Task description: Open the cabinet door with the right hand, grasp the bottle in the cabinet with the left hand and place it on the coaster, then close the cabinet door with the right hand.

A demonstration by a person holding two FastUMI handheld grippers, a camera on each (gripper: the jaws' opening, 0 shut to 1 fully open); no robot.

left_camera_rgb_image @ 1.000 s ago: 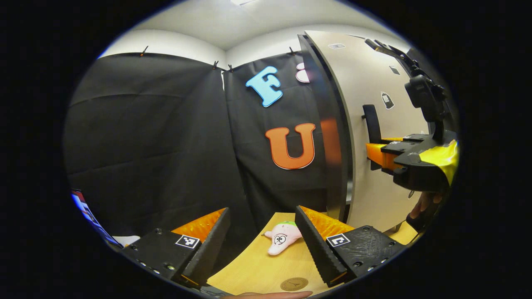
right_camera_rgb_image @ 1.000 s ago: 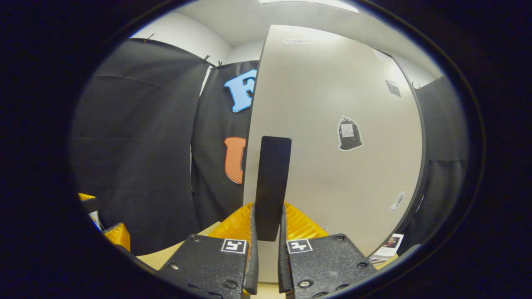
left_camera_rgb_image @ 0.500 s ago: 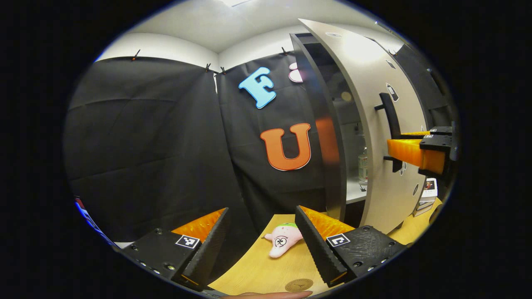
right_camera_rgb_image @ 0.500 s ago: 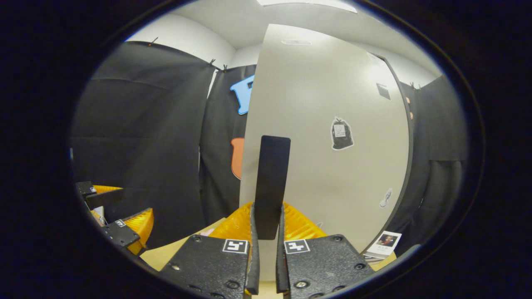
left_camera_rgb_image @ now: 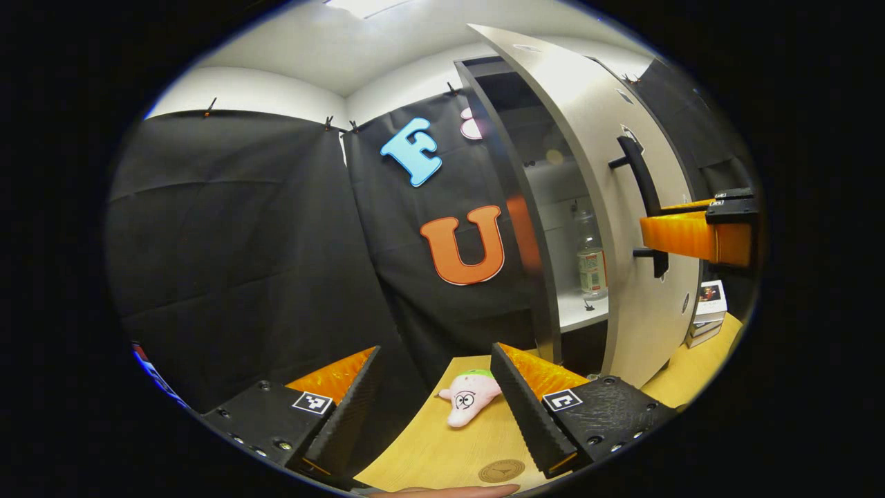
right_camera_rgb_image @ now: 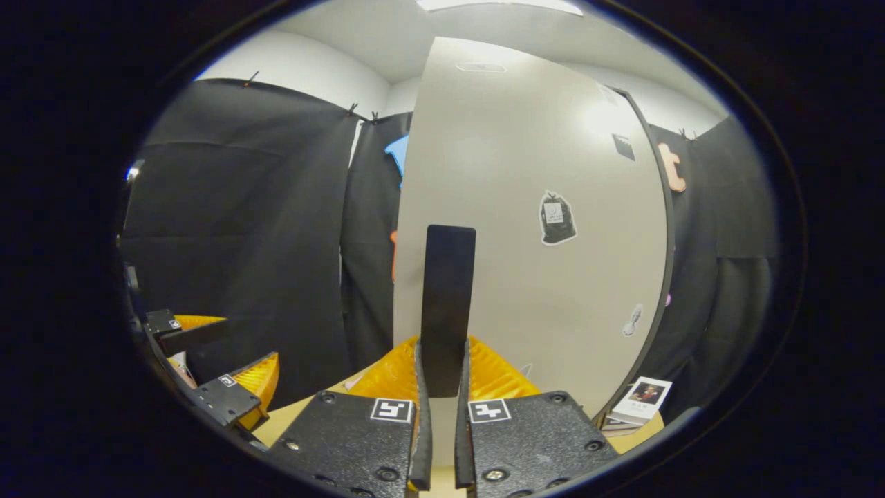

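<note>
Wooden table [left_camera_rgb_image: 442, 449], right gripper [right_camera_rgb_image: 438, 415] jaws clamping door handle [right_camera_rgb_image: 447, 297], left gripper [left_camera_rgb_image: 435, 401] jaws spread, bottle [left_camera_rgb_image: 592, 256] well beyond

Left gripper [left_camera_rgb_image: 435, 408] agape, right gripper [right_camera_rgb_image: 438, 415] clamped.

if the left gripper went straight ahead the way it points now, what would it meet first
Probably the black cloth wall beside the open cabinet; the left gripper is open, and the pink plush toy lies lower on the wooden table. Depth is unclear.

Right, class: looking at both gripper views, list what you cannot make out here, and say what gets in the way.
- Bottle, left gripper view: its right side is cut by the cabinet door; label too small.
- Coaster, left gripper view: its emblem is too small.
- Door handle, right gripper view: lower end hidden between the right gripper fingers.
- Books, right gripper view: cut by the door's edge.
</note>
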